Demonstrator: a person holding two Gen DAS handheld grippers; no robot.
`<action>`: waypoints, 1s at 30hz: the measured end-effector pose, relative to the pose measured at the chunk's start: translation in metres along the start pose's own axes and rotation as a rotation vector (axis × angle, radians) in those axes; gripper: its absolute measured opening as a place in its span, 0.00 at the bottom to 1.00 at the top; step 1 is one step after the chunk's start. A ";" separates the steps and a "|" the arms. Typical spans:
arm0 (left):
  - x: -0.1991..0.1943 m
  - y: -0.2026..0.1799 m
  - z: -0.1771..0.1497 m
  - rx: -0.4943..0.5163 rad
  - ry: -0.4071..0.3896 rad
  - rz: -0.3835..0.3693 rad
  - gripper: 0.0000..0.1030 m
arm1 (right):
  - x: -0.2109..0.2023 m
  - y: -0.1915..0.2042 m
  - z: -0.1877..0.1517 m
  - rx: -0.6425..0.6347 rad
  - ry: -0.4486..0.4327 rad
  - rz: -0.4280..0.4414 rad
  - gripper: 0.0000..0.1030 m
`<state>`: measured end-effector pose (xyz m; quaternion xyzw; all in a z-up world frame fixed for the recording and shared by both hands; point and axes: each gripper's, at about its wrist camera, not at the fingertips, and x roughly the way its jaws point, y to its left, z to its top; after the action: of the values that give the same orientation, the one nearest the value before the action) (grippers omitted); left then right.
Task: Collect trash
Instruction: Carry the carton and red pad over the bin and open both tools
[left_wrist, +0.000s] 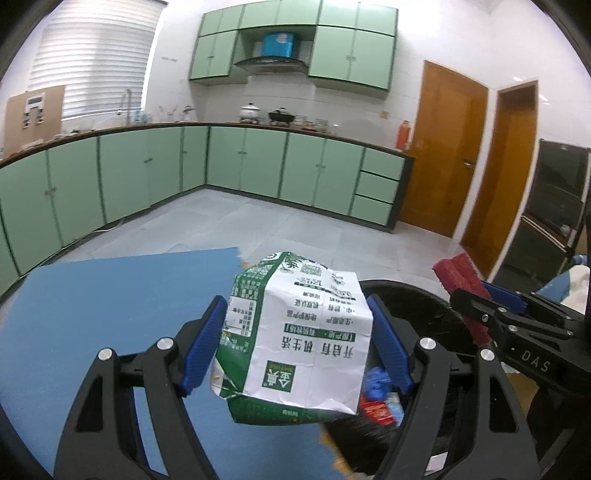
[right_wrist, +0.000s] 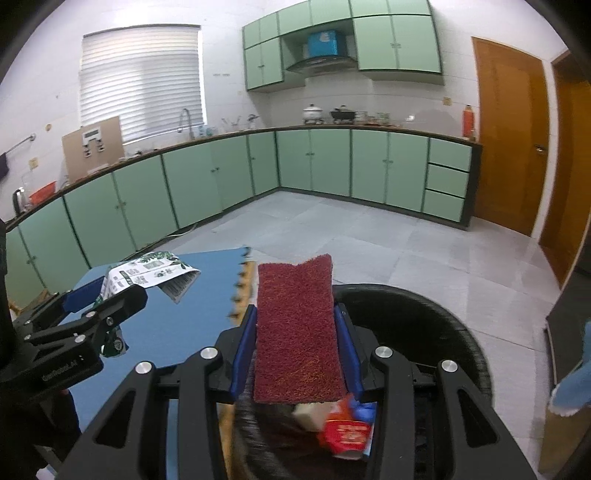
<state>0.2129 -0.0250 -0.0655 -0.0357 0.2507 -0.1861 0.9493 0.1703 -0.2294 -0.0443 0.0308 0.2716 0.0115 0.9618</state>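
Note:
My left gripper (left_wrist: 295, 347) is shut on a crumpled green-and-white milk carton (left_wrist: 295, 339) and holds it in the air over the left rim of a black trash bin (left_wrist: 417, 295). My right gripper (right_wrist: 297, 339) is shut on a dark red scouring pad (right_wrist: 297, 332) and holds it flat above the same bin (right_wrist: 424, 306). Red and blue wrappers (right_wrist: 345, 432) lie inside the bin. The left gripper with the carton (right_wrist: 147, 277) shows at the left of the right wrist view. The right gripper with the pad (left_wrist: 461, 280) shows at the right of the left wrist view.
A blue foam mat (left_wrist: 110, 302) covers the table to the left of the bin. Green kitchen cabinets (left_wrist: 240, 166) line the far walls across a grey tiled floor (left_wrist: 295, 229). Wooden doors (left_wrist: 447, 147) stand at the right, and a dark glass-fronted unit (left_wrist: 554, 206) stands beside them.

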 end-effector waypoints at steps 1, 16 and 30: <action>0.006 -0.010 0.000 0.007 0.002 -0.015 0.71 | -0.001 -0.008 0.000 0.005 0.000 -0.012 0.40; 0.083 -0.090 -0.023 0.077 0.057 -0.099 0.71 | 0.014 -0.100 -0.020 0.072 0.039 -0.125 0.40; 0.130 -0.099 -0.038 0.110 0.120 -0.095 0.72 | 0.052 -0.138 -0.044 0.126 0.085 -0.124 0.41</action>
<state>0.2660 -0.1637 -0.1425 0.0160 0.2944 -0.2462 0.9233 0.1927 -0.3628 -0.1182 0.0741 0.3136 -0.0639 0.9445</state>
